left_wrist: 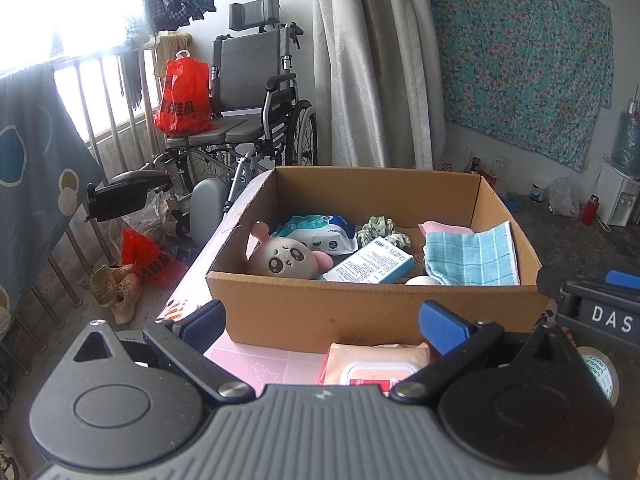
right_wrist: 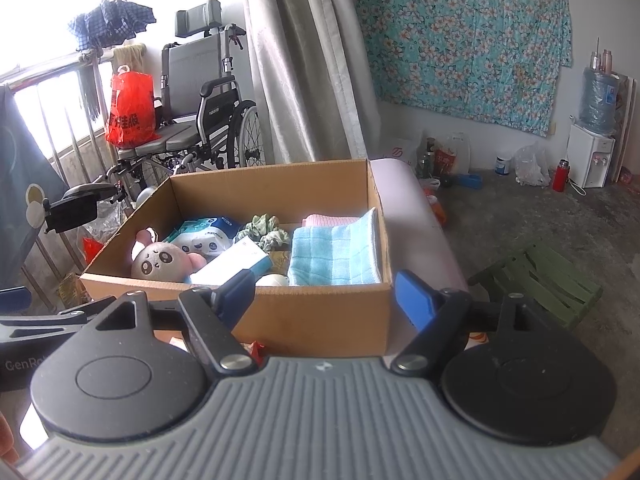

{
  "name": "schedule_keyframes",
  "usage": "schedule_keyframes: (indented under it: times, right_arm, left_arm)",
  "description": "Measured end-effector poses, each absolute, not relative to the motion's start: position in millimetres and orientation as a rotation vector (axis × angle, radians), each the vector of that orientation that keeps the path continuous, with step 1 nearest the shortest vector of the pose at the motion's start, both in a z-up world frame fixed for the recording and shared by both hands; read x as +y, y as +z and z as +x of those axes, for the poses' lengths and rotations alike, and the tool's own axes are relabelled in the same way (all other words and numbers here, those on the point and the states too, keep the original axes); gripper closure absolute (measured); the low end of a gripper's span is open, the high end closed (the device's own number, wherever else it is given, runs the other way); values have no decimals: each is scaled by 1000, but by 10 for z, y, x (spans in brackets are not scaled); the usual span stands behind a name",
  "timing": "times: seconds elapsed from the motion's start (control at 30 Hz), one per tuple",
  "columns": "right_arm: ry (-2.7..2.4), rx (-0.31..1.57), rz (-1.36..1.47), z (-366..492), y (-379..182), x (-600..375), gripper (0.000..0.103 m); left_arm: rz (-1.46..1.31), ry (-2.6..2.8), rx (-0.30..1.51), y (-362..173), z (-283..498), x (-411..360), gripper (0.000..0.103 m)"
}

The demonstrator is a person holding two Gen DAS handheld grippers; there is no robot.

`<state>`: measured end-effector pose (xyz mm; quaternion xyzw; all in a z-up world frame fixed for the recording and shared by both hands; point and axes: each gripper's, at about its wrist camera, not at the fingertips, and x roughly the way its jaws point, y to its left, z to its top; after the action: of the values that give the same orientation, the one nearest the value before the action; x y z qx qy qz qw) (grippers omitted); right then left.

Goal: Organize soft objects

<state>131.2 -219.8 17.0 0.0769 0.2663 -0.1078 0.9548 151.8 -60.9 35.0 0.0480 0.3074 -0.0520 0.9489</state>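
Inside the box (left_wrist: pixel 376 308) lie a plush (left_wrist: pixel 282 258), towels (left_wrist: pixel 472 256), wipes (left_wrist: pixel 320 234) and a scrunchie (left_wrist: pixel 380 230); before it, the left gripper (left_wrist: pixel 322 320) and right gripper (right_wrist: pixel 326 296) hover, jaws spread, empty.

Your left gripper (left_wrist: pixel 322 324) fills the bottom of the left wrist view, its two blue-padded fingers (left_wrist: pixel 442 330) spread wide, one at lower left of centre and one at lower right, with nothing pinched between the pads. It tilts gently downward.

Your right gripper (right_wrist: pixel 326 300) sits the same way along the bottom of the right wrist view: blue pads (right_wrist: pixel 414 306) well apart, jaws gaping and gripping nothing, angled a little downward.

Each gripper shows in the other's view: the right one at the right edge of the left view, the left one at the lower left edge of the right view.
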Motion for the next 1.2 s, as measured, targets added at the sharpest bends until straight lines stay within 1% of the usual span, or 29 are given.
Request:
schedule_keyframes:
  times: [0.33, 1.2]
  right_arm:
    - [-217, 544, 158, 1329, 180, -2209, 25]
    - [-211, 550, 156, 1346, 149, -2212, 23]
  left_arm:
    - [162, -74, 612, 336, 1503, -698, 0]
    - [142, -86, 641, 286, 1539, -682, 0]
